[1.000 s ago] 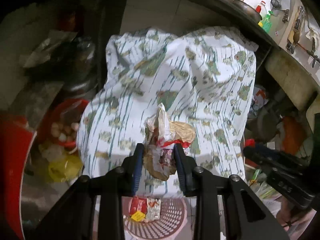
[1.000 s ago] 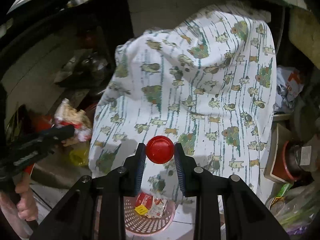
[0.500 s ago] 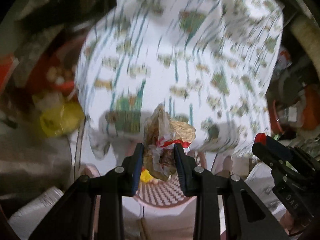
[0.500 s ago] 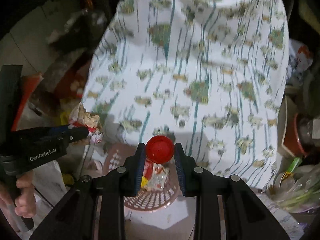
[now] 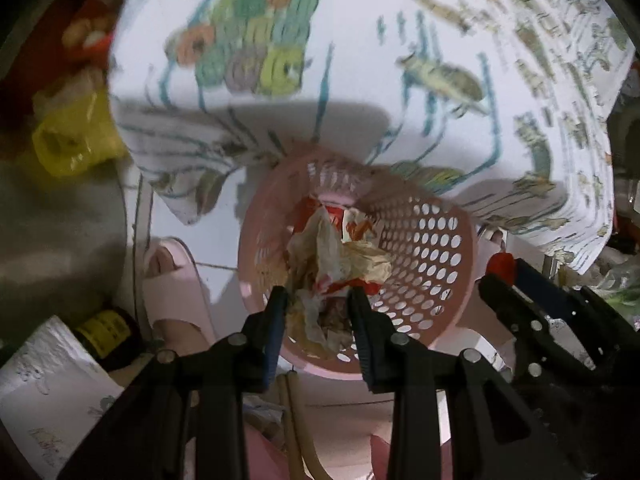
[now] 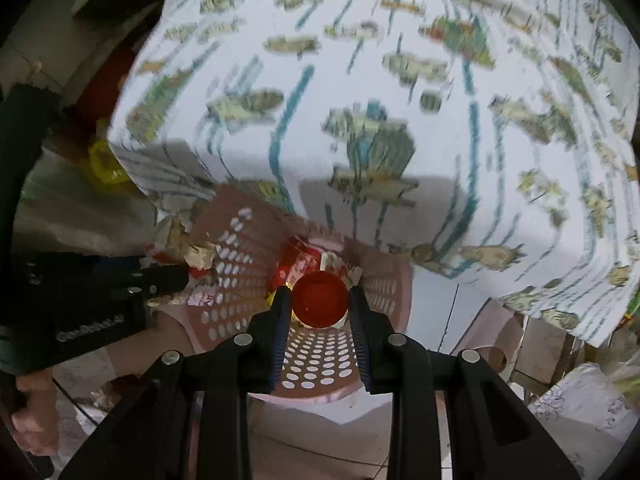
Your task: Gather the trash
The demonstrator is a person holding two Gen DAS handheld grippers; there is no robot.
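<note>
Left gripper [image 6: 182, 276] ("GenRobot.AI" printed) clamps crumpled wrapper [image 5: 332, 264].

Dim indoor light, heavy motion blur on the patterned cloth [image 5: 360, 80], dark fisheye-warped corners.

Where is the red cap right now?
In the right wrist view the red cap sits pinched in the right gripper, right over the pink basket, with the patterned cloth behind.

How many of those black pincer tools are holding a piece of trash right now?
2. The left gripper clamps a crumpled wrapper over the pink basket; the right gripper clamps a red cap above it too.
</note>
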